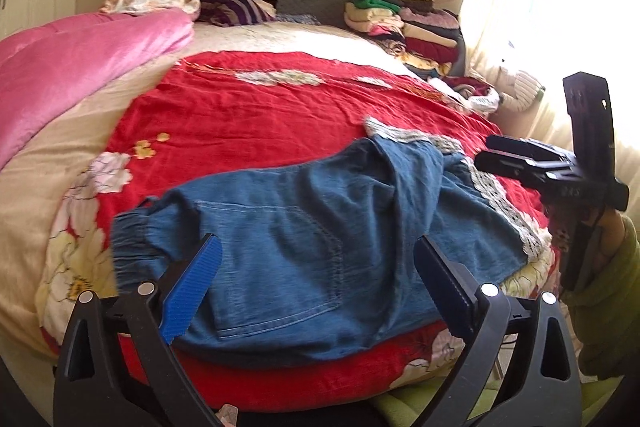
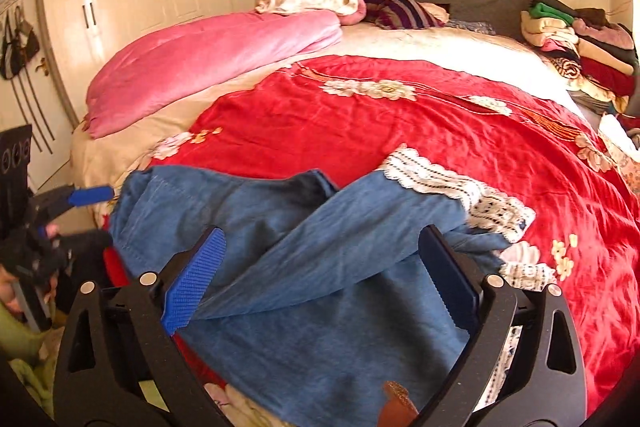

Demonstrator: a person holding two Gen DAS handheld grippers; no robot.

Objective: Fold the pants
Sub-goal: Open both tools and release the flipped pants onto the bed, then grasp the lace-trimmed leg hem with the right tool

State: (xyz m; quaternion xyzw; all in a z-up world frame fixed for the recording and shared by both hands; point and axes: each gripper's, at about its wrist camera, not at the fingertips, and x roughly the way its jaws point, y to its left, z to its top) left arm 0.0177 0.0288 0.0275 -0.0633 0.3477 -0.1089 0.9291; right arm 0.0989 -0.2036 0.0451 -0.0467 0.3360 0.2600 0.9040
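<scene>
Pants (image 1: 304, 247) lie just beyond both wide-spread, empty grippers, left gripper (image 1: 316, 287) and right gripper (image 2: 320, 279); waistband cut off below

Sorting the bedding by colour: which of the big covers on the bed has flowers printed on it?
The red bedspread under the blue pants; white flowers dot it. The pink quilt beside it is plain.

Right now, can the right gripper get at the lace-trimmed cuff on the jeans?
Probably yes. The right gripper is open and holds nothing, hovering over the jeans. The lace cuff lies on top of the red bedspread, uncovered, just ahead and to its right, with nothing between them.
</scene>
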